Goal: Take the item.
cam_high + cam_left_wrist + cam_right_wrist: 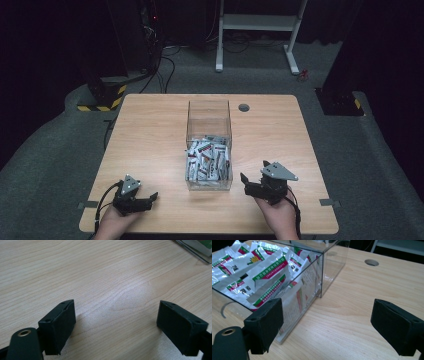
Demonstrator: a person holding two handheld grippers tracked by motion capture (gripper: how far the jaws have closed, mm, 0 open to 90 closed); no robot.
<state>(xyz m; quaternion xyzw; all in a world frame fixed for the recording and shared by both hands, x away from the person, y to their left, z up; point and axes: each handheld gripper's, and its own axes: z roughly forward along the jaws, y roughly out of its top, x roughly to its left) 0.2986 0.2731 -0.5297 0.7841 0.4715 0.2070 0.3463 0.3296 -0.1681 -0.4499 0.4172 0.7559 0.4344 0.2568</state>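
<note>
Below, each part from the grippers outward:

Left gripper (150,199): held in the person's left hand (114,220) at the near left of the desk (150,130); its jaws stand wide apart with nothing between them, low over bare wood in the left gripper view.

Right gripper (246,181): held in the person's right hand (277,215) at the near right of the desk; jaws spread wide and empty, pointing toward the near right corner of the clear box (209,145). A grey three-cornered plate (279,171) sits on top of it.

Clear box: a transparent, open-topped container standing at the middle of the desk, between the two grippers and slightly farther back. In the right gripper view its near corner lies just beyond the left jaw.

Sachets (262,272): silvery packets with red and green printing, piled loosely in the near half of the box; the far half looks empty.

Desk: light wood grain, with a round cable hole (244,107) near the far edge, right of the box.

Floor (60,145): grey carpet around the desk; a white frame (260,30) stands beyond it.
</note>
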